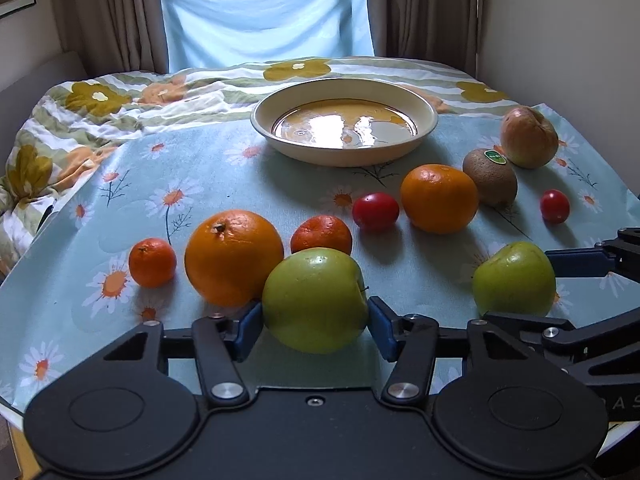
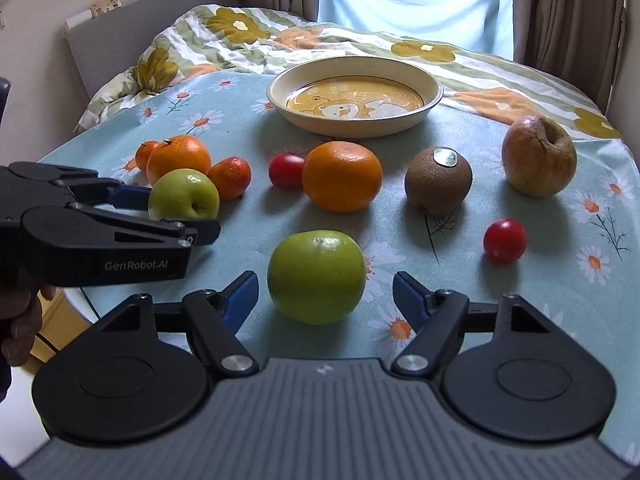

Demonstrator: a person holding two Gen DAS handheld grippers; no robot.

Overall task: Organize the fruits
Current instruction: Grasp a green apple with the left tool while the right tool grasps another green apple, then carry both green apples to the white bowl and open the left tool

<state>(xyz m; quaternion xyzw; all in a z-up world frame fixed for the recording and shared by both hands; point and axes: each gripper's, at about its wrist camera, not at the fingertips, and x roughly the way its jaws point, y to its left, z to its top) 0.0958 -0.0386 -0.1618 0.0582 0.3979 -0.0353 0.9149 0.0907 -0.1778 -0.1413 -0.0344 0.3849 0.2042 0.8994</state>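
From the left wrist, the left tool (image 1: 315,318) clamps a green apple (image 1: 315,300) on the desk (image 1: 200,184); next comes lifting it toward the plate (image 1: 344,122).

From the right wrist, the right tool (image 2: 325,292) stands wide around a second apple (image 2: 316,276), pads not touching, and must close.

Two low wrist views, close over the table (image 1: 192,168) — shared plate (image 1: 344,92) and fruit.

Table under a daisy-print cloth

The table (image 2: 500,312) carries a plate (image 2: 434,94), apples, oranges, tomatoes, a kiwi (image 2: 438,184); a quilt (image 2: 224,40) lies behind.
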